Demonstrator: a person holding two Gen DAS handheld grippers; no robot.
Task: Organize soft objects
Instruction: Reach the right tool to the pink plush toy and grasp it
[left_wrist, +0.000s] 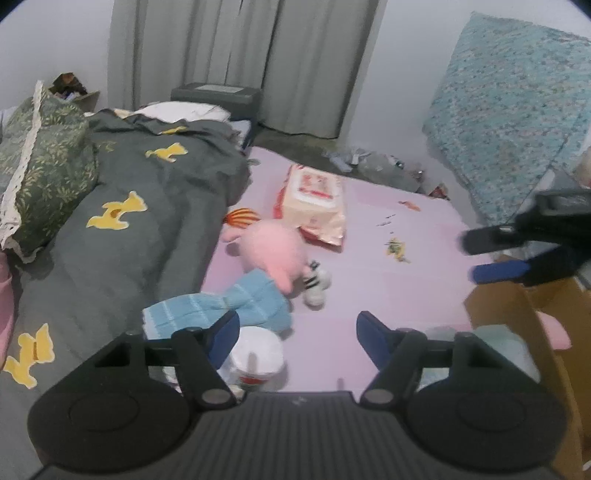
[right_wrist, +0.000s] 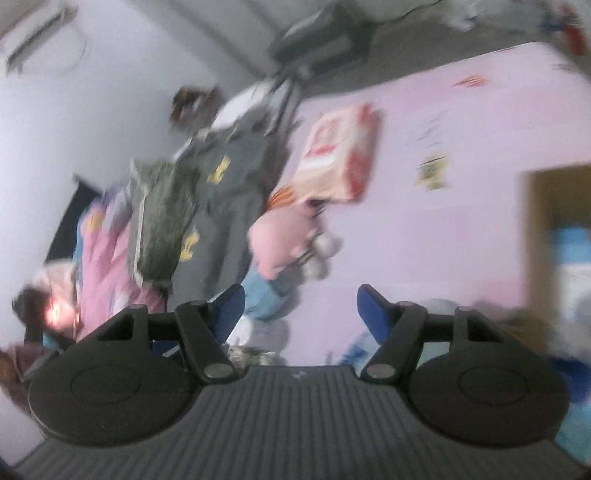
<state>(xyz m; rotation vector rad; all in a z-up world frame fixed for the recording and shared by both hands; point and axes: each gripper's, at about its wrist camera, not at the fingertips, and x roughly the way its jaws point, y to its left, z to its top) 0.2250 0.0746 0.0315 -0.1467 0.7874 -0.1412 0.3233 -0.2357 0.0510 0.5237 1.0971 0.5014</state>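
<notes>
Hovering empty with jaws apart, the left gripper and right gripper are between picks. Pink plush, towel and zebra toy are lying on the mat; next probably calls for descending onto one.

Left wrist view: even, soft indoor light, no clear source, faint shadows only. Mostly sharp; mild softness on the pink plush ahead of the fingers. Strong fisheye bend, dark vignette in the corners.

Right wrist view: heavy motion blur everywhere beyond the gripper body, horizon tilted. One small orange-red glare spot far left of the fingers.
</notes>
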